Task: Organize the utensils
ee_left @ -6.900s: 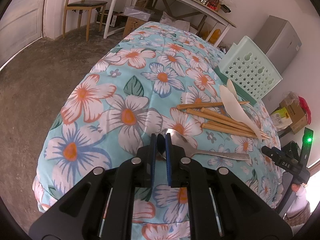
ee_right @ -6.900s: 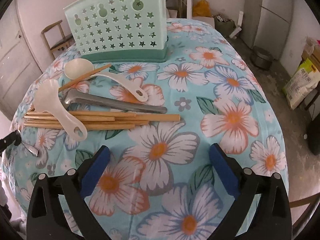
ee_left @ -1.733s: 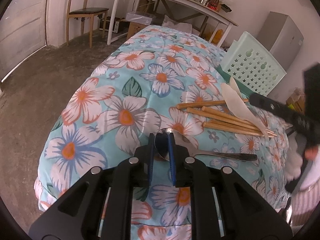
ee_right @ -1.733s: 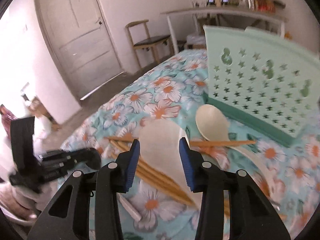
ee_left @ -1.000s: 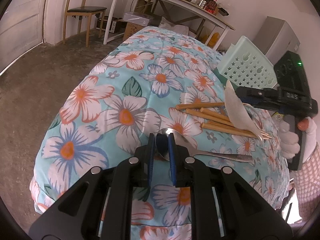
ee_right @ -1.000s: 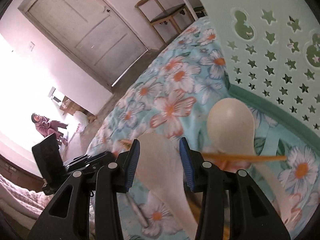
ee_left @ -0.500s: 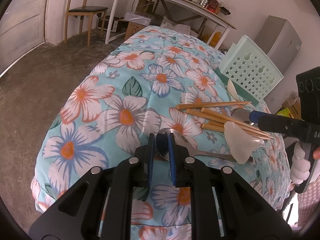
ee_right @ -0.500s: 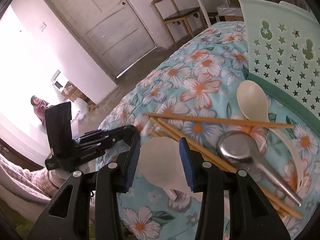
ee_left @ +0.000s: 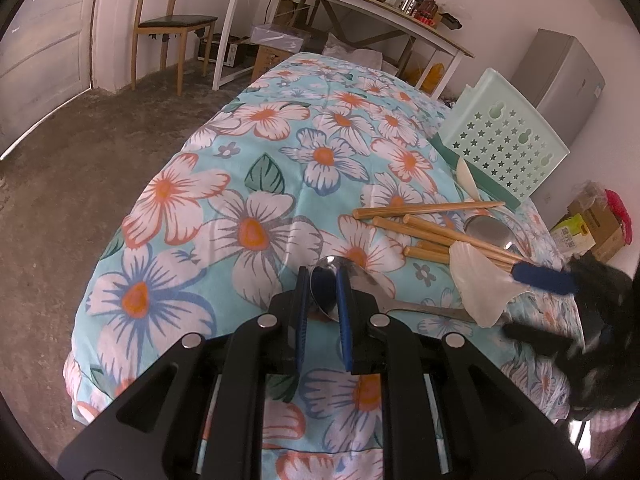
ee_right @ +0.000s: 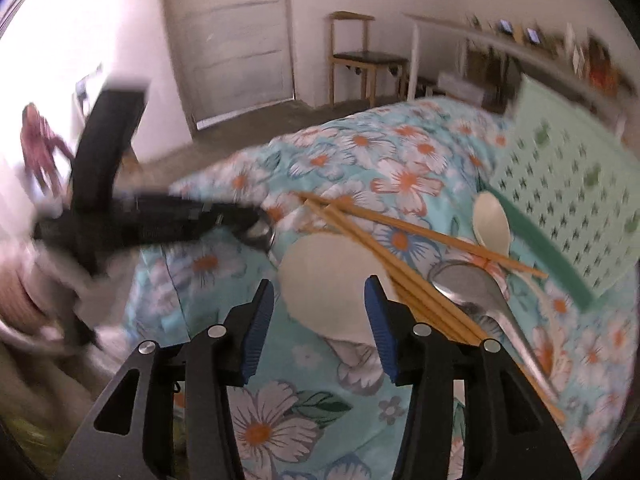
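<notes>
Left tongs (ee_left: 323, 294) clamped on metal spoon (ee_left: 334, 284) bowl; handle runs right on floral desk (ee_left: 248, 184). Right tongs (ee_right: 320, 312) have just been opening, pads clear of white rice paddle (ee_right: 332, 284) between them; paddle handle hidden. Right view motion-blurred. Chopsticks (ee_right: 400, 256) beside paddle.
</notes>
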